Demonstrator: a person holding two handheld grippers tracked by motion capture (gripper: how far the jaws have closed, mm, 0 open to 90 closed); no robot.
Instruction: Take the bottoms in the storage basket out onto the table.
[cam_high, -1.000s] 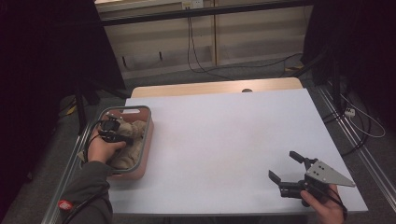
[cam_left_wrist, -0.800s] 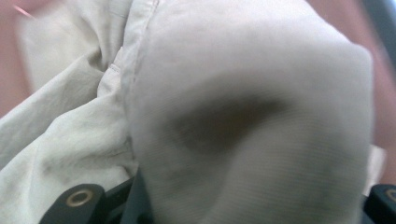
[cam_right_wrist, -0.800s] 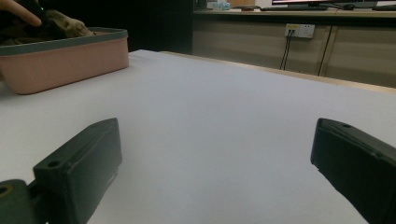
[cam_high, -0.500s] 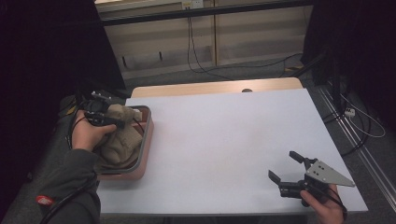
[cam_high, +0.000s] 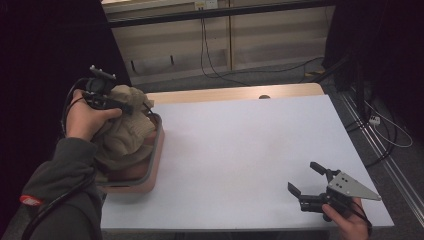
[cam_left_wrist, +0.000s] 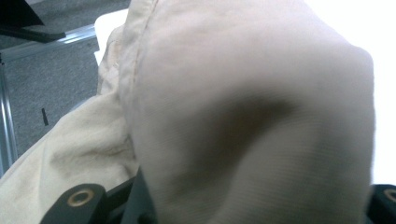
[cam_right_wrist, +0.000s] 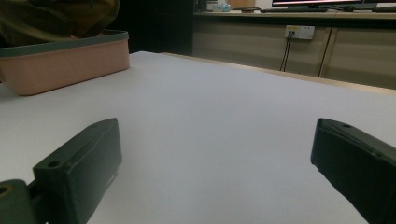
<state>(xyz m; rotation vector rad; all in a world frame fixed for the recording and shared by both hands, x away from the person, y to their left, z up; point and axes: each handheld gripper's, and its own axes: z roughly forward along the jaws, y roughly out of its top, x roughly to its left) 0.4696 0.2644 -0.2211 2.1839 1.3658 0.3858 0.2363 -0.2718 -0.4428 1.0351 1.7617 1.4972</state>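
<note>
The right tongs (cam_high: 306, 191) are held low at the near right corner of the surface (cam_high: 240, 150), jaws spread wide and nothing between them; they are in the same spot as a second ago. In the right gripper view the two black jaws stand well apart over bare white surface, with the basket (cam_right_wrist: 65, 60) seen far off.

At the near left, the left tongs (cam_high: 127, 107) have been raised from inside the basket (cam_high: 152, 165) to well above its rim, and the beige cloth (cam_high: 125, 135) has been drawn up with them. The jaws are partly closed and the cloth is gripped between them. Its upper part now hangs in the air, while its lower folds are still draped into the basket. The cloth is judged to be part-way lifted out, not yet free, so more height or a sideways carry over the surface would be needed.

The high view gives the whole layout: basket at the left edge, cloth trailing, tongs well apart. The left gripper view gives what that view cannot: the cloth (cam_left_wrist: 243, 121) bunched close against the lens, a stitched seam along its edge, and the jaw bases at either side of the bundle.
</note>
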